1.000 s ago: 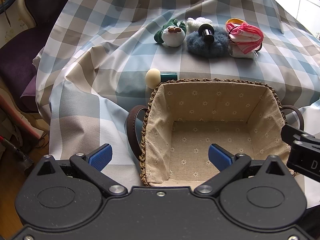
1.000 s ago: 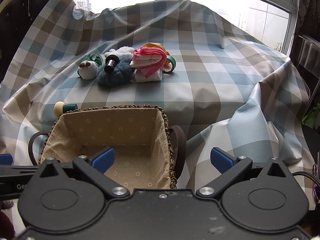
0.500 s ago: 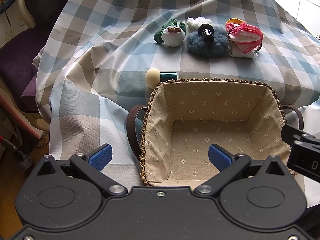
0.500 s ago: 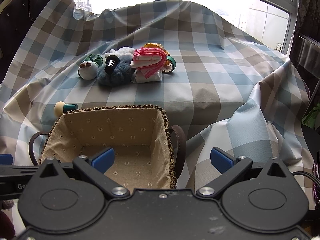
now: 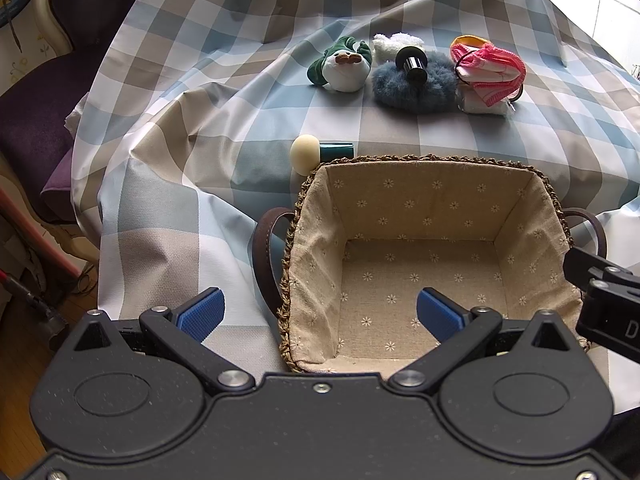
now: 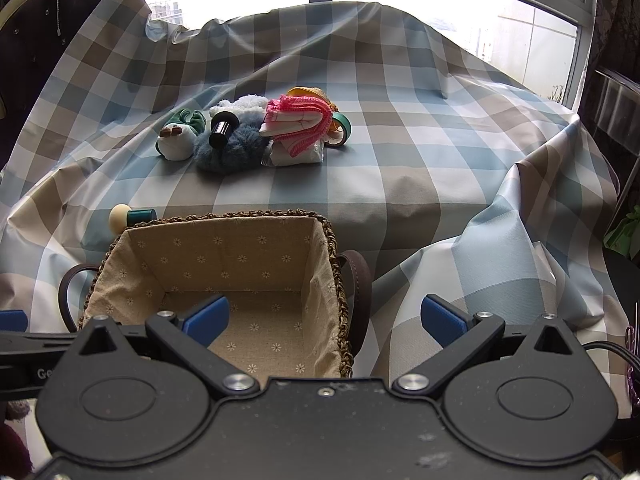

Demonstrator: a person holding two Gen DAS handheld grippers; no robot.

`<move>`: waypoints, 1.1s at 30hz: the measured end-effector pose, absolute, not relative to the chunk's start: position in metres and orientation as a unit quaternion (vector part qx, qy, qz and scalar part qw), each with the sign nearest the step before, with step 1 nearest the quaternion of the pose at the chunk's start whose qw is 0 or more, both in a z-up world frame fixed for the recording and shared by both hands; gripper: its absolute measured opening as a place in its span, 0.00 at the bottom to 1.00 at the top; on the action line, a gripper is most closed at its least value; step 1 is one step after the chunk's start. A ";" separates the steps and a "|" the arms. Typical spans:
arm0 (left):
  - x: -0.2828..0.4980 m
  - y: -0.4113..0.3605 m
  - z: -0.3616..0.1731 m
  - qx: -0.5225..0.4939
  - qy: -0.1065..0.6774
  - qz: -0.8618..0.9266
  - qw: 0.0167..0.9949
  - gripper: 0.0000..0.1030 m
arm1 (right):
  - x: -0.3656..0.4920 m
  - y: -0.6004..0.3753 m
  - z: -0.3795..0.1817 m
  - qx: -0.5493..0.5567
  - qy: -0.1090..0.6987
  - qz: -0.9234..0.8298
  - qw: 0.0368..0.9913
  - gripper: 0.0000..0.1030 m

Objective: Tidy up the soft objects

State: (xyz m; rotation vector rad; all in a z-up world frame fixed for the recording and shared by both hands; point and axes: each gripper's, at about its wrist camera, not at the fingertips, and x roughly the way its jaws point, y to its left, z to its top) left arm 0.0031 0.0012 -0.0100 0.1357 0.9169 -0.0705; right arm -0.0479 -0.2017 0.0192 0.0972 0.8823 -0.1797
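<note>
A woven basket (image 5: pixel 532 176) with a beige flowered lining stands empty near the table's front edge; it also shows in the right wrist view (image 6: pixel 256 214). Behind it lie a white and green plush toy (image 5: pixel 343 67) (image 6: pixel 176 140), a fluffy blue-grey ball (image 5: pixel 412 86) (image 6: pixel 230 148) with a black cylinder (image 5: pixel 412 63) on it, a white fluffy piece (image 5: pixel 394 43), and a pink folded cloth (image 5: pixel 490 68) (image 6: pixel 302 120). My left gripper (image 5: pixel 320 314) is open and empty over the basket's near left edge. My right gripper (image 6: pixel 325 319) is open and empty over the basket's near right edge.
A cream sponge applicator with a teal handle (image 5: pixel 320 152) (image 6: pixel 130 216) lies left of the basket's far corner. A green tape ring (image 6: pixel 342 128) sits behind the pink cloth. The checked tablecloth (image 5: pixel 180 128) hangs in folds. A purple chair (image 5: pixel 32 112) stands at left.
</note>
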 end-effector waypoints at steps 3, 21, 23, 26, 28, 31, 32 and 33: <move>0.003 0.002 -0.011 0.065 0.442 -0.034 0.894 0.96 | -0.049 -0.202 0.020 0.047 0.426 -0.087 0.899 0.99; 0.003 0.003 -0.009 0.061 0.442 -0.031 0.895 0.96 | -0.046 -0.200 0.020 0.047 0.426 -0.079 0.900 0.99; 0.005 0.004 -0.008 0.058 0.443 -0.033 0.894 0.96 | -0.044 -0.200 0.020 0.047 0.424 -0.076 0.901 0.99; 0.008 0.005 -0.007 0.059 0.442 -0.034 0.895 0.96 | -0.038 -0.202 0.021 0.044 0.420 -0.073 0.903 0.99; 0.012 0.006 -0.005 0.060 0.439 -0.035 0.896 0.96 | -0.033 -0.203 0.022 0.038 0.413 -0.074 0.907 0.99; 0.021 0.006 -0.004 0.066 0.433 -0.037 0.898 0.96 | -0.023 -0.206 0.024 0.029 0.404 -0.075 0.911 0.99; 0.025 0.007 -0.003 0.067 0.431 -0.037 0.899 0.96 | -0.020 -0.207 0.025 0.027 0.402 -0.075 0.912 0.99; 0.031 0.007 -0.002 0.069 0.429 -0.036 0.900 0.96 | -0.016 -0.209 0.025 0.025 0.400 -0.075 0.913 0.99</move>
